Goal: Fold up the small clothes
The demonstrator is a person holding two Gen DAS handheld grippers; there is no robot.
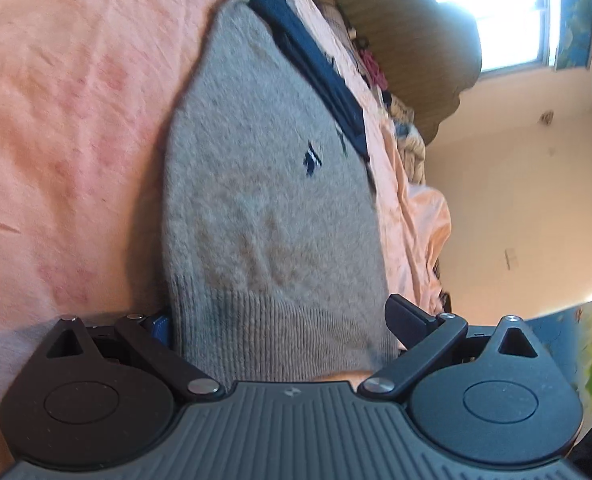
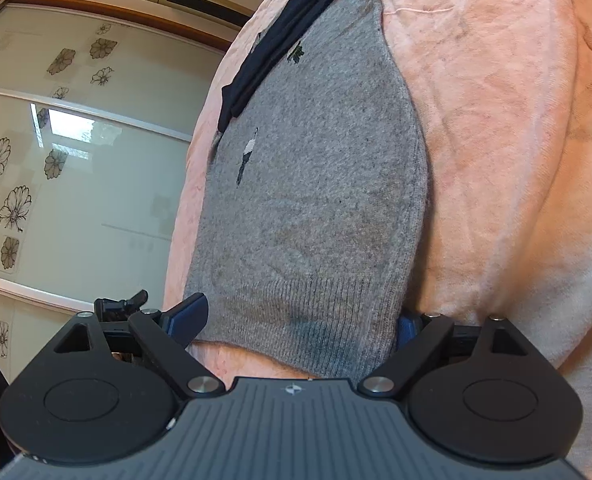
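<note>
On my left claw [image 1: 284, 332] the fingers stand apart, straddling the ribbed cuff of the grey sock [image 1: 272, 184], not visibly pinching it. The sock lies flat on the pink bedsheet [image 1: 68, 120], its long axis running straight away from both claws toward the toe, a dark navy garment [image 1: 316, 64] along its far edge. My right claw [image 2: 300, 324] is likewise apart astride the same cuff, so both arms look equally near it.

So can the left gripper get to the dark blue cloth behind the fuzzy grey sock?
Probably yes: the left gripper is open around the grey knitted sock's cuff, and the dark blue cloth lies uncovered beyond it.
</note>
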